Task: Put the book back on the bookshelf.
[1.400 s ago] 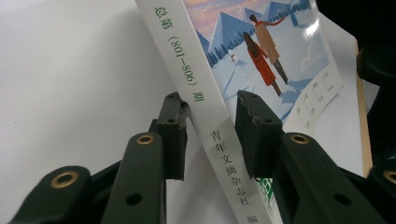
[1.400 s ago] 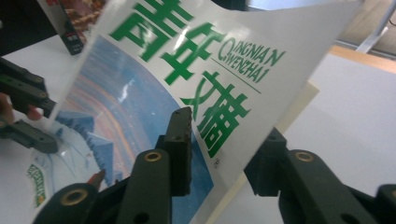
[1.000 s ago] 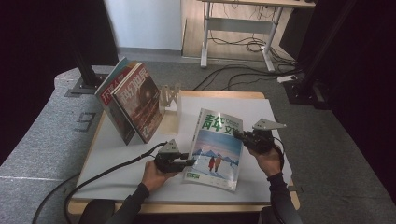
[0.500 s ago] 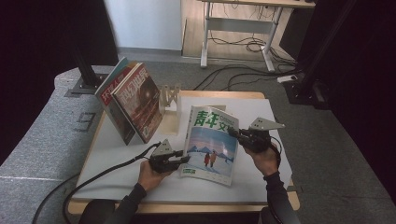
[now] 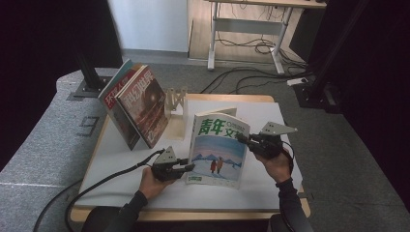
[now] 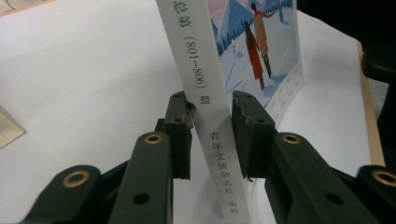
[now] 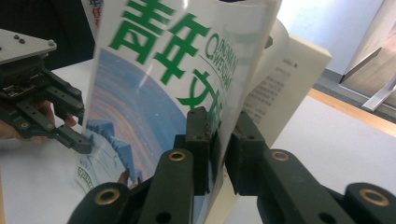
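A magazine with green characters and a snow scene on its cover stands tilted on the white table. My left gripper is shut on the low end of its spine, a pad on either side, and its jaws have just been closing a little. My right gripper pinches the cover's upper right edge. Its jaws have just eased open slightly, but the cover is still held between the pads and the inner pages fan out behind. The left gripper shows at the cover's lower corner.
Two more magazines lean upright at the back left of the table, beside a pale slotted rack. A cable trails from the left gripper over the front edge. A desk frame and floor cables lie beyond the table.
The magazine has tipped up from lying nearly flat to standing more upright, and has shifted a little to the left. Both hands have stayed almost in place.
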